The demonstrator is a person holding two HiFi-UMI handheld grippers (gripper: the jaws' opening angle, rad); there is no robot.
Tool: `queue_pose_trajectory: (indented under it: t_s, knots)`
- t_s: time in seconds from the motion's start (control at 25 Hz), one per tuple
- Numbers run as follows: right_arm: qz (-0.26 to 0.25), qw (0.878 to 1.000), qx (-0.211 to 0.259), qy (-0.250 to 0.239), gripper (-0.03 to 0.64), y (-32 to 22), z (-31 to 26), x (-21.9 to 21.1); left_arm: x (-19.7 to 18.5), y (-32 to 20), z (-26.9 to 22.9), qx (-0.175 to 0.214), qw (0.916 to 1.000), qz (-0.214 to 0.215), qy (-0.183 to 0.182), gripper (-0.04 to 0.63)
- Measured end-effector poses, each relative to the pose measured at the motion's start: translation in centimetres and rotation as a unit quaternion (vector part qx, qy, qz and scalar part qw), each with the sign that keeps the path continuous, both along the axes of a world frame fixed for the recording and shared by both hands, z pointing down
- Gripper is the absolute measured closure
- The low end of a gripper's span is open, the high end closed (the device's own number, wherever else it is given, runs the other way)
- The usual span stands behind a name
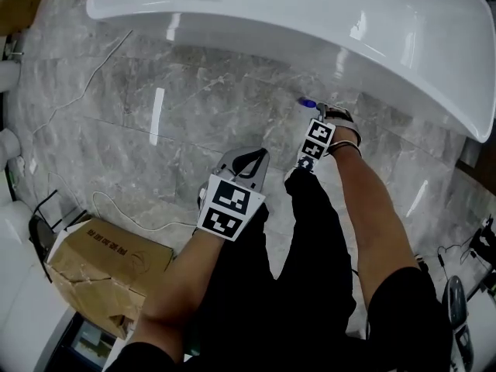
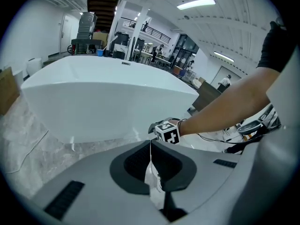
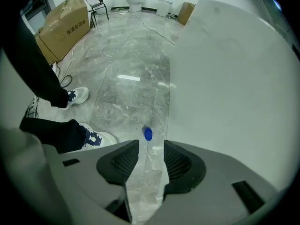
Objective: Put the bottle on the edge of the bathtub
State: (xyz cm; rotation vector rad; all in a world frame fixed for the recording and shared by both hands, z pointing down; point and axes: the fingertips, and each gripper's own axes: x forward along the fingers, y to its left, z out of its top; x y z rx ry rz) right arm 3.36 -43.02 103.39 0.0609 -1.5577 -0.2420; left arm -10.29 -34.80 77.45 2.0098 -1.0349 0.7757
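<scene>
A blue bottle cap (image 1: pixel 307 103) shows on the marble floor beside the white bathtub (image 1: pixel 310 14). The bottle's body is too clear to make out. My right gripper (image 1: pixel 319 111) reaches down to it at arm's length. In the right gripper view the jaws of the right gripper (image 3: pixel 151 146) stand apart, with the cap (image 3: pixel 148 134) just beyond the tips and the tub wall (image 3: pixel 234 78) at the right. I see nothing pressed between the pads. My left gripper (image 1: pixel 246 157) hangs nearer my body, its jaws (image 2: pixel 150 144) together and empty, facing the tub (image 2: pixel 108 93).
A cardboard box (image 1: pixel 105 266) sits at the lower left, with a thin cable (image 1: pixel 85 91) trailing over the floor. White fixtures (image 1: pixel 8 76) line the left edge. The person's legs and shoes (image 3: pixel 77 96) stand left of the right gripper.
</scene>
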Motion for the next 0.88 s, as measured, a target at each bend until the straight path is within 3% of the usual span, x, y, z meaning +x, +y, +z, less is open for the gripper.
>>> queue_pose_trajectory:
  t_s: [0.16,0.32,0.6,0.76,0.88]
  knots:
    - [0.119,0.991,-0.016,-0.056,0.436,1.7,-6.6,-0.5,-0.2,1.0,-4.6,-0.005,0.9997,-0.003,0.022,0.577]
    - [0.246,0.961,-0.031,-0.127,0.436,4.2,-13.4,-0.4,-0.3,2.7,-8.4,-0.021,0.9979,-0.022,0.057,0.577]
    - [0.390,0.876,-0.026,-0.282,0.477,7.1,-28.9,-0.2,-0.9,5.4,-15.3,0.003,0.9980,0.007,0.063,0.577]
    - [0.451,0.814,-0.016,-0.367,0.483,9.0,-37.2,0.6,-0.2,6.1,-19.4,0.024,0.9966,0.027,0.074,0.577]
    - [0.484,0.765,-0.008,-0.426,0.514,11.2,-43.2,1.0,0.9,7.2,-22.5,0.048,0.9942,0.066,0.071,0.578]
